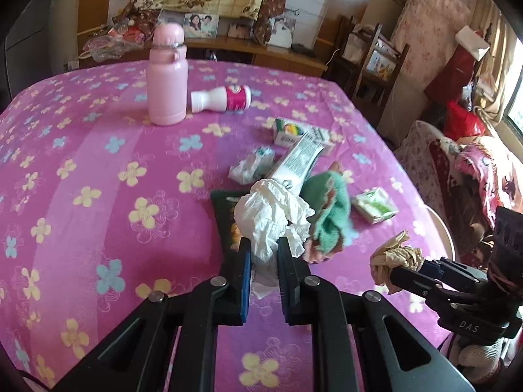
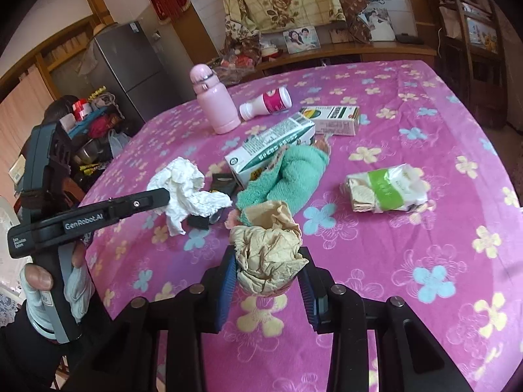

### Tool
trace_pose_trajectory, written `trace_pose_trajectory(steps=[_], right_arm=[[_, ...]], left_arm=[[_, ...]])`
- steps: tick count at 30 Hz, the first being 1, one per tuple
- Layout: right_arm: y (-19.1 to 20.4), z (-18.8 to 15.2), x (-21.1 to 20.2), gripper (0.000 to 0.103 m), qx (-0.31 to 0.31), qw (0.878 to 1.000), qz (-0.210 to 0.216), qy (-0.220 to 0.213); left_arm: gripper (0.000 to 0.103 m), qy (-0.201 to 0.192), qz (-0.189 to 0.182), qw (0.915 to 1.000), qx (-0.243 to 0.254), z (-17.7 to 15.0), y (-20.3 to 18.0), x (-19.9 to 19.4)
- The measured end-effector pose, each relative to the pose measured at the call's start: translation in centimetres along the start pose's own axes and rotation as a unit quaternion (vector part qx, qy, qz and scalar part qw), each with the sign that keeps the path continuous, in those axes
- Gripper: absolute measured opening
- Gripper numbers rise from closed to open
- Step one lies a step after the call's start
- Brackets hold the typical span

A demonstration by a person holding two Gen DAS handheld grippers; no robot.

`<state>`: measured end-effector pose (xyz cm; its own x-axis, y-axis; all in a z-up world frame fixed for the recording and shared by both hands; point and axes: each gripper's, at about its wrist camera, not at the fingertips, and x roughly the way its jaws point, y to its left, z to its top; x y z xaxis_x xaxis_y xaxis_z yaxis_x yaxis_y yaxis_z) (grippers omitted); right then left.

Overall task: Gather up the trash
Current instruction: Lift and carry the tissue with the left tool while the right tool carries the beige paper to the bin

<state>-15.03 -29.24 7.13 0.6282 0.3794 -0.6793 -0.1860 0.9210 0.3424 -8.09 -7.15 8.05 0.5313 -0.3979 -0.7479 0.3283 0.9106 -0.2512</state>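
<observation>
"GenRobot.AI" on left gripper [image 2: 160,201]; perhaps "DAS" on right gripper [image 1: 397,269]

The left hand-held gripper [image 1: 264,254] angles downward, jaws pinched on white tissue [image 1: 274,215]. The right hand-held gripper [image 2: 268,271], likewise tilted down, clamps tan paper [image 2: 266,254]. A gloved hand [image 2: 55,290] grips the left handle.

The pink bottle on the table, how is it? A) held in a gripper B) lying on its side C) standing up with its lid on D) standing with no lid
C: the pink bottle stands upright on the table, its rounded lid on top.
</observation>
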Motion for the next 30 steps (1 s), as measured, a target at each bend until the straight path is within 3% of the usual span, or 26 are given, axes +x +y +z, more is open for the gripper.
trace_pose_trajectory(steps=[13,30], right_arm=[[-2.1,-0.5,-4.3,0.039,0.015,0.999,-0.028,-0.026],[-9.2,-2.6,-9.7,0.039,0.065,0.993,-0.090,-0.048]], left_arm=[[0.016,-0.004,-0.023,0.9984,0.051,-0.5,-6.5,-0.8],[0.016,0.010,-0.047,0.9914,0.121,-1.2,-16.5,2.0]])
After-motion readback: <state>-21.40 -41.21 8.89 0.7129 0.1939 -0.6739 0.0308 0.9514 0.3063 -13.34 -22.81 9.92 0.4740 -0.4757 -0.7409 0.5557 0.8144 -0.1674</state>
